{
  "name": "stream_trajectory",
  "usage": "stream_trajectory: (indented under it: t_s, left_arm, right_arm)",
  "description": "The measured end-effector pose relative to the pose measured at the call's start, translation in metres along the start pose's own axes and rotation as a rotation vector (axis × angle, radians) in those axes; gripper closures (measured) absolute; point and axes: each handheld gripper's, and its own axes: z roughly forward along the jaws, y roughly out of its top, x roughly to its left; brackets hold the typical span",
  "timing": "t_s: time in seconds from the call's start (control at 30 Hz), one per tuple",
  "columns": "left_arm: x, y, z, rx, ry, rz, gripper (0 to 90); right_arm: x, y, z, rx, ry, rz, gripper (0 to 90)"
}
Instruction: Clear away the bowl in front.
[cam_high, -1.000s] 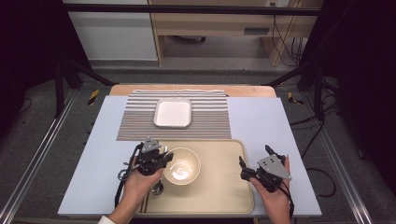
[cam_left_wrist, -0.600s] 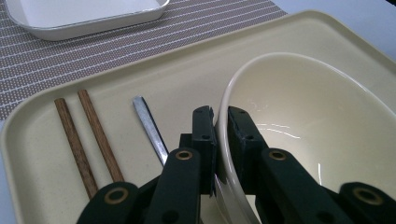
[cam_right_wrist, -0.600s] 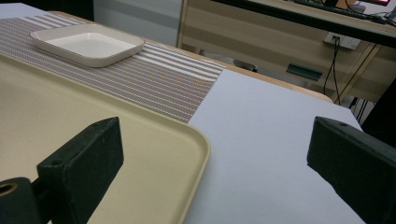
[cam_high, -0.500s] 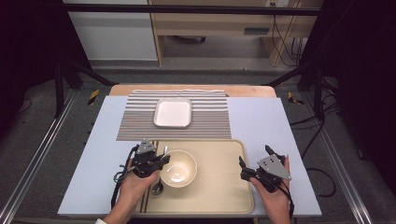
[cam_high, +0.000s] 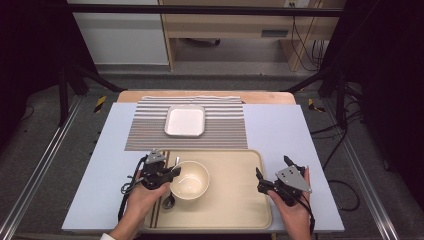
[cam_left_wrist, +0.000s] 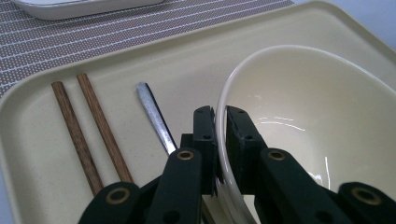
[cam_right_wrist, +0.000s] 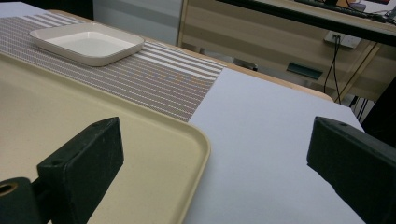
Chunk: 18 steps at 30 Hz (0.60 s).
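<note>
Low in the high view, left of centre, the left claw (cam_high: 172, 174) is clenched on the near left rim of a cream bowl (cam_high: 192, 179), one jaw inside the wall and one outside, as the left gripper view shows (cam_left_wrist: 219, 140). The bowl sits in the left half of a beige tray (cam_high: 235, 200), with a pair of brown chopsticks (cam_left_wrist: 88, 130) and a metal spoon handle (cam_left_wrist: 154, 119) just left of it. At lower right, the right claw (cam_high: 272, 172) hangs released, jaws wide apart, over the tray's right edge. Above the tray, a square white dish (cam_high: 185, 121) rests on a striped mat (cam_high: 225, 127) on the worktop (cam_high: 280, 130).
</note>
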Motion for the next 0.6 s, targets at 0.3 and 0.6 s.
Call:
stream_trajectory:
  t_s: [0.3,0.6]
  left_arm:
    - [-0.001,0.001,-0.001,-0.007,0.021,0.046,79.2]
    - [-0.006,0.014,-0.013,-0.082,0.068,0.115,51.5]
  right_arm:
    - [0.000,0.000,0.000,0.001,0.001,-0.003,3.9]
    - [0.001,0.000,0.000,0.002,0.000,-0.006,3.9]
